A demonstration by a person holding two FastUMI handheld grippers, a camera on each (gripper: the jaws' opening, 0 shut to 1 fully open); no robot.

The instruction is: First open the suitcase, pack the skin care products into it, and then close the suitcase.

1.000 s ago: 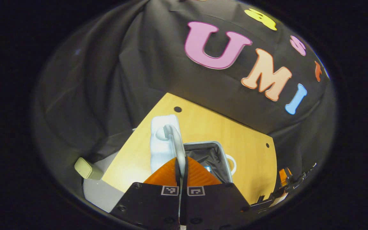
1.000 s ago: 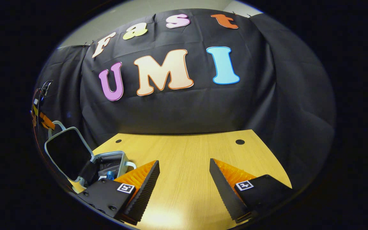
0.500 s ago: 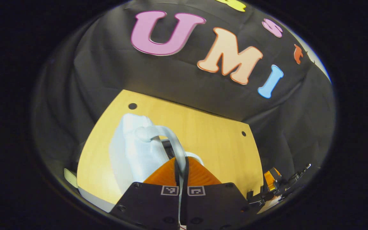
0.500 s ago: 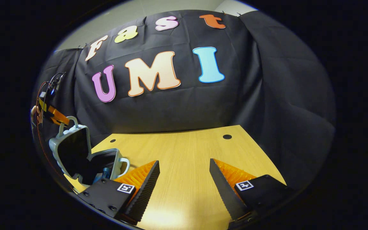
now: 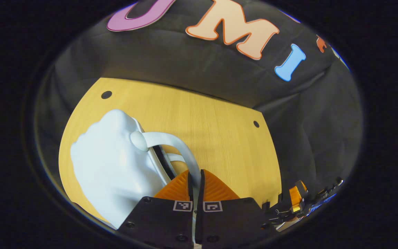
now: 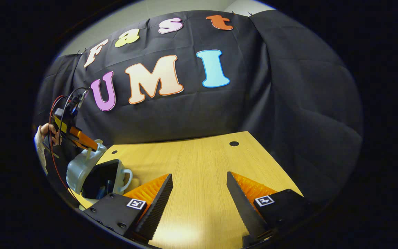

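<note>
Clamping the curved pale handle (image 5: 171, 145) of the small pale-blue hard-shell suitcase (image 5: 112, 162), left claw (image 5: 196, 180) pinched tight with both fingers pressed on the handle's lower end. Lid tilted low over the base, a narrow dark gap showing along the seam in the left gripper view. Seen from the right gripper view as a case (image 6: 81, 167) at the near left corner of the light wooden counter (image 6: 199, 166), lid partly lowered, black lining visible inside with a small blue item (image 6: 108, 183) poking up, too small to identify. Left claw (image 6: 89, 146) there above the case, held by a hand (image 6: 48, 133) with red and black cables trailing. Right claw (image 6: 199, 197) spread wide, holding nothing, hovering over bare wood well apart from the suitcase.
</note>
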